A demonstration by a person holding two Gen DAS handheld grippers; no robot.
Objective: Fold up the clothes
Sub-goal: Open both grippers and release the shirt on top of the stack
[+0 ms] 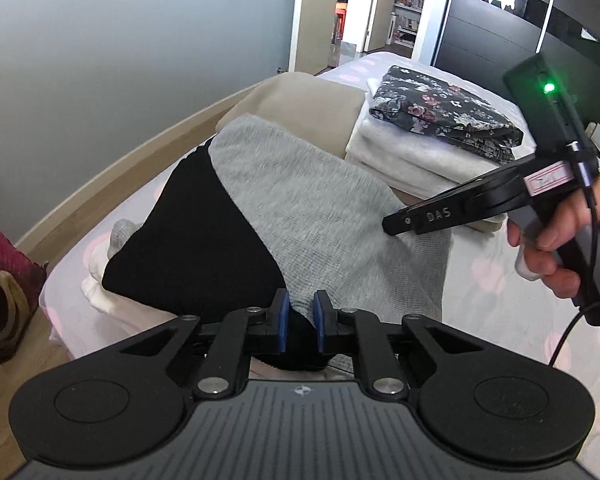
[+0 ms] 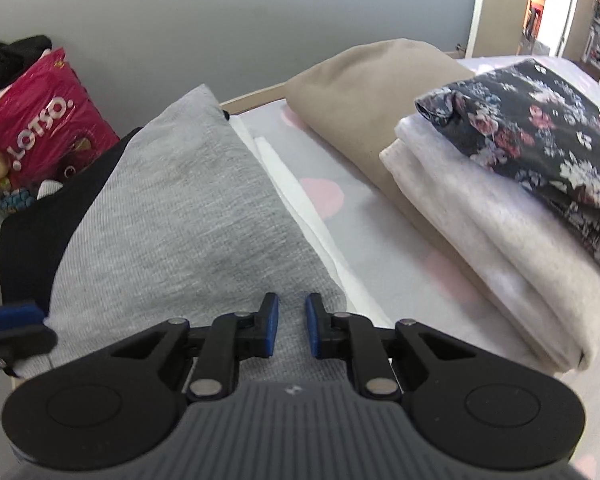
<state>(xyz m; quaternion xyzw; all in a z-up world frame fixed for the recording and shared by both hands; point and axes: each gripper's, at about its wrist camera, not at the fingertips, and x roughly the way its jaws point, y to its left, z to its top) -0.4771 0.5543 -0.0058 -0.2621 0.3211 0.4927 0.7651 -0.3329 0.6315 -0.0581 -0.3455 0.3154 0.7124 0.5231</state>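
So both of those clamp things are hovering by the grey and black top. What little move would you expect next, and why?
Probably a short push forward to lay the grey and black top flat on the bed. Fabric sits between the narrow jaws of both the left hand-held gripper and the right hand-held gripper, and folded clothes are already stacked alongside.

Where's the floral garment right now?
The floral garment lies folded atop the white stack on the bed, right side of both views, beside the beige garment.
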